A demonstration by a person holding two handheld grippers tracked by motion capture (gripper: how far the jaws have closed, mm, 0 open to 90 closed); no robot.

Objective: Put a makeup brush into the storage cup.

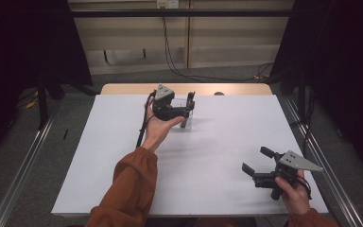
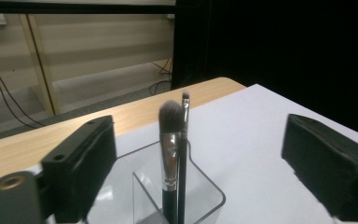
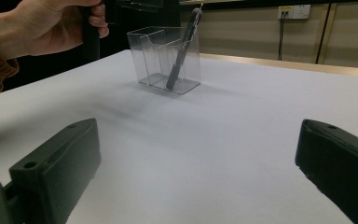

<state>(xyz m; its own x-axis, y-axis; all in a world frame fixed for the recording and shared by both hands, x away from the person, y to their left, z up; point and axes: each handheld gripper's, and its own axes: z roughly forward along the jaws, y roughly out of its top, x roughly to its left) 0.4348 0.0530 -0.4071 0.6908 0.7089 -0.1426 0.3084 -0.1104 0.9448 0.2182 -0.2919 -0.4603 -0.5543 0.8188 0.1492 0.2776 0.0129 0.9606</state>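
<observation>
The step in hand appears to be the release of two makeup brushes into a clear plastic compartmented holder (image 3: 165, 58), which stands on the white table sheet (image 1: 208, 156) towards its far edge, near the strip of bare wood.

Left gripper (image 1: 189, 108): sits directly over the holder, jaws standing wide apart on either side of the brushes, pads clear of both. Nothing is clamped. No earlier picture bears on how it got there.

Right gripper (image 1: 257, 161): well away from the holder, near the sheet's near right corner, jaws spread, nothing between them.

Contents of the holder: a black-handled brush with a silver ferrule and a soft grey rounded head (image 2: 170, 140), and just beside it, touching or nearly so, a thin black brush with a small dark tip (image 2: 183, 149). Both stand upright with a slight lean in the same compartment, heads above the rim. The neighbouring compartment looks bare, though the clear walls make that hard to confirm.

Recommendation: withdraw the left gripper straight up, keeping the jaws wide until they clear the brush heads. A sideways exit risks catching a handle and tipping the light holder.
</observation>
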